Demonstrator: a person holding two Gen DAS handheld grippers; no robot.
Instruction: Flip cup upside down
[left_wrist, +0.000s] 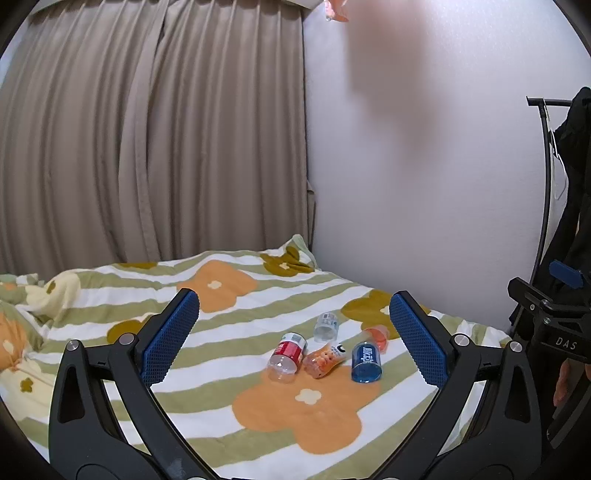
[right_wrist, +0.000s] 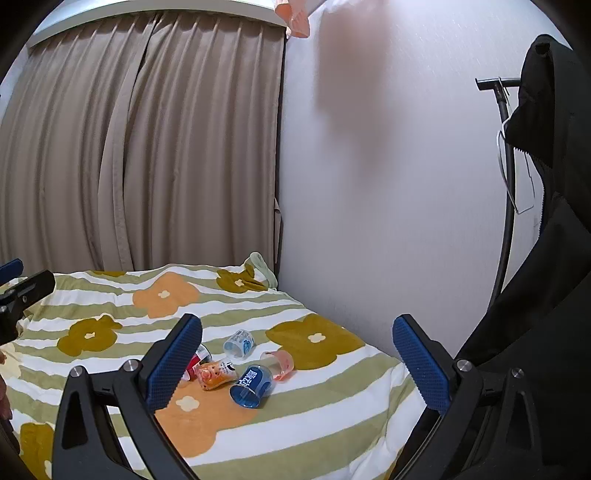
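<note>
Several small plastic cups lie on their sides in a cluster on the bed. A red-label cup (left_wrist: 286, 355) (right_wrist: 197, 360), an orange cartoon cup (left_wrist: 325, 359) (right_wrist: 216, 373), a blue cup (left_wrist: 365, 361) (right_wrist: 252, 384), a pink cup (left_wrist: 377, 336) (right_wrist: 280, 363) and a pale blue-label cup (left_wrist: 326, 325) (right_wrist: 239, 342). My left gripper (left_wrist: 293, 332) is open and empty, held above and short of the cups. My right gripper (right_wrist: 297, 354) is open and empty, also short of them. The right gripper's body (left_wrist: 546, 317) shows at the left wrist view's right edge.
The bed has a striped flower-print blanket (left_wrist: 295, 410) (right_wrist: 303, 417). Beige curtains (left_wrist: 147, 129) hang behind it and a white wall (left_wrist: 424, 166) borders its right side. A black garment on a rack (right_wrist: 546, 221) hangs at the right.
</note>
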